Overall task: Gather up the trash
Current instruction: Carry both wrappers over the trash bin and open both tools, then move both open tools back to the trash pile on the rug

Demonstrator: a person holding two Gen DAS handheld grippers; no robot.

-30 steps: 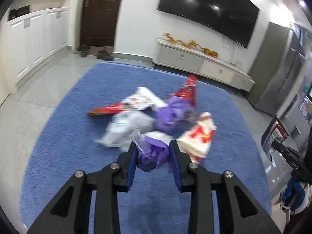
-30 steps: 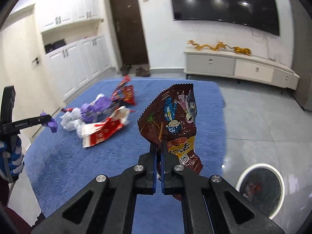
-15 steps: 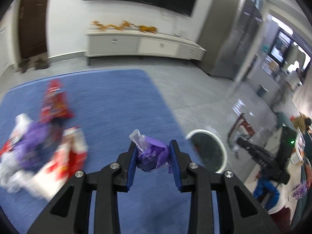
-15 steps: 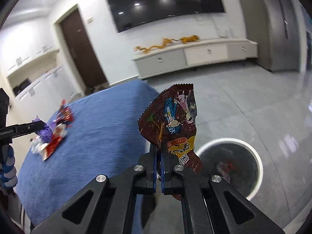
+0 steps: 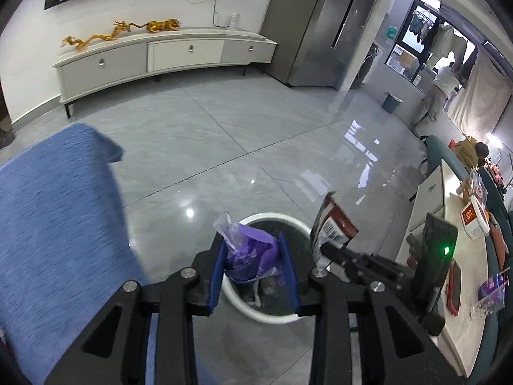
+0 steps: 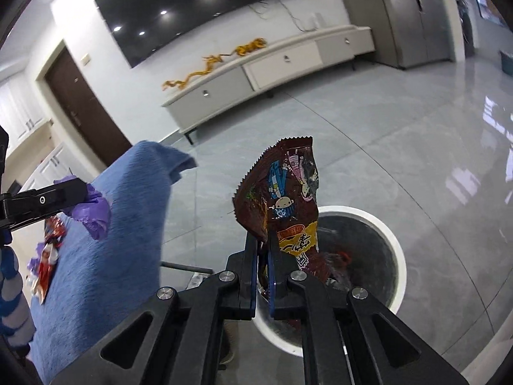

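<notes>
Left gripper (image 5: 253,261): jaws part-open, clamped on a crumpled purple wrapper (image 5: 248,252) that fills the gap between the blue pads. Right gripper (image 6: 263,258): jaws nearly closed, pinching the bottom edge of a brown snack bag (image 6: 285,202), which stands upright above the pads.

Landmark: white-rimmed trash bin (image 5: 272,217) on the floor. In the left wrist view the purple wrapper sits right over the near part of the bin opening; the brown bag hangs just beside it over the right side of the rim. In the right wrist view the bin (image 6: 392,240) is directly behind and below the brown bag, with some trash already inside.

Change: a second ago both views faced the blue table (image 6: 105,256) with the trash pile; half a second ago the bin was only coming into view. Now both grippers have swung off the table edge and are above the bin. Judgement: carry phase done, release is next for both pieces. Risk: the light wrapper may cling to a pad or drift past the rim.

Farther from the bin: remaining wrappers (image 6: 46,256) on the table, still to collect. Beyond it, grey tile floor (image 5: 256,128), TV cabinet (image 5: 160,54), wall TV (image 6: 198,9).
</notes>
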